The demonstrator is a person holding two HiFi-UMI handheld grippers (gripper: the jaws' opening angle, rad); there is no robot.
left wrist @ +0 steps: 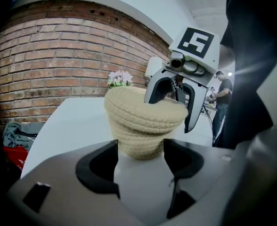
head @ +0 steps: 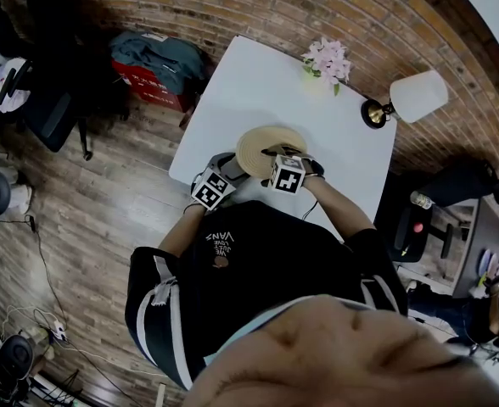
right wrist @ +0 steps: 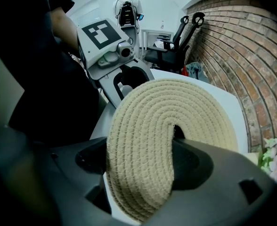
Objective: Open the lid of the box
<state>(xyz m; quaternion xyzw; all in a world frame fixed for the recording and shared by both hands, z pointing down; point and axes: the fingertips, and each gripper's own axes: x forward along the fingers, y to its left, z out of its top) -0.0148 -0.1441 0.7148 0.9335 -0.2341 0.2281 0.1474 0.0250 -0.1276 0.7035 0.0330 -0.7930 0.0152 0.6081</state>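
Woven rope box [left wrist: 139, 138] on the white table [head: 258, 83], at the edge nearest the person. The left gripper [left wrist: 141, 166] has its jaws closed against the box's lower body, one on each side. The right gripper [right wrist: 143, 173], facing it from across the box, pinches the rim of the round coiled lid [right wrist: 176, 107] — the rim bent between its jaws — while the lid sits slightly askew on top of the box.

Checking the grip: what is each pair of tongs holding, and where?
The left tongs squeeze the rope box by its side wall; the right tongs pinch the lid by its rim.
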